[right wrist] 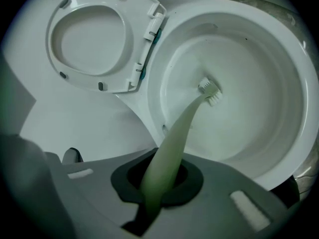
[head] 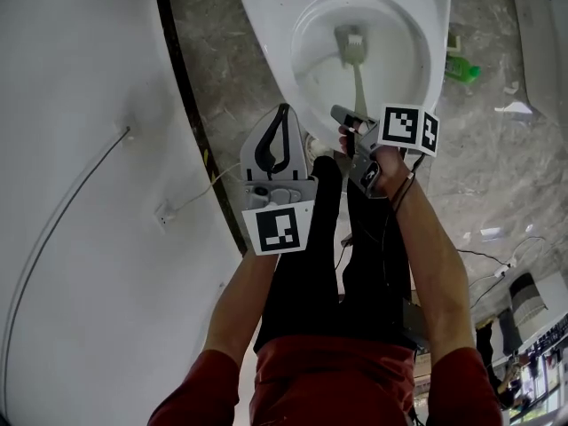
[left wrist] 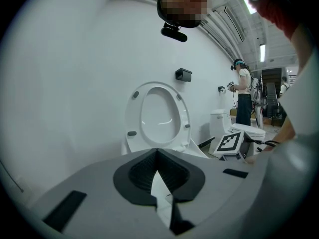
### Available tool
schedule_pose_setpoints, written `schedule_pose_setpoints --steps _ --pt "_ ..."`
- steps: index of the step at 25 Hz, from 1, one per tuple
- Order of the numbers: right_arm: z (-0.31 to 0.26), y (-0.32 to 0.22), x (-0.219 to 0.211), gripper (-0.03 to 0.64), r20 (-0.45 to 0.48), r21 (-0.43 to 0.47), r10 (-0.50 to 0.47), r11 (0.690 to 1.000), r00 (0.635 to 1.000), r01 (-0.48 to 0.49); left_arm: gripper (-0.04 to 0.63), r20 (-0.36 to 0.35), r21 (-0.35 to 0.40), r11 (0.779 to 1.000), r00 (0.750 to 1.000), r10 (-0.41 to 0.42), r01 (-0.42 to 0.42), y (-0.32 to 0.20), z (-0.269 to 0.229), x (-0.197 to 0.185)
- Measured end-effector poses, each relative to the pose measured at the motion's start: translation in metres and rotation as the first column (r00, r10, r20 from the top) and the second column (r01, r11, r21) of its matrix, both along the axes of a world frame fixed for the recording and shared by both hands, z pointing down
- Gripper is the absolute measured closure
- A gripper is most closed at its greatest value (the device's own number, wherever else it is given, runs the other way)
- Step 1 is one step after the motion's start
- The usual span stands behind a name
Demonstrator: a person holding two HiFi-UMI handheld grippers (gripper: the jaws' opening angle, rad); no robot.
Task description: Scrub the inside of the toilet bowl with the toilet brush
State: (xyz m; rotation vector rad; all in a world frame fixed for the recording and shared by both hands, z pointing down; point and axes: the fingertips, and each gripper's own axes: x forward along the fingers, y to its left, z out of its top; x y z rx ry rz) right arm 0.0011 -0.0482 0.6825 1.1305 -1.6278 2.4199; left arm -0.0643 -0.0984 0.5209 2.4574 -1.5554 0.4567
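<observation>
Green toilet brush [right wrist: 182, 128] pinched by right gripper [right wrist: 157, 177] jaws, inside bowl [right wrist: 269, 83]; left gripper [left wrist: 157, 158] jaws together.

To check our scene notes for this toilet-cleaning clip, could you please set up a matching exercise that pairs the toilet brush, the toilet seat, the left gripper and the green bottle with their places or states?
Things:
1. toilet brush
2. toilet seat
3. left gripper
4. green bottle

Places or states:
A. jaws together, holding nothing
B. lying on the floor
C. head down inside the toilet bowl
D. raised

Pairs: 1-C, 2-D, 3-A, 4-B
</observation>
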Motion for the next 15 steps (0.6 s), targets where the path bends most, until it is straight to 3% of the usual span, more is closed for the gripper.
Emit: schedule_pose_setpoints --steps 5,15 --pt "0.01 -0.014 0.019 0.611 0.02 -0.014 0.026 1.0 0.999 -0.026 0.591 0.005 -0.008 1.0 1.0 -0.006 0.006 0.006 0.003 0.005" --pt "0.037 -0.039 0.034 0.609 -0.025 -0.022 -0.016 1.0 1.0 0.016 0.591 0.009 0.006 0.999 0.999 -0.042 0.042 -0.008 0.006 0.006"
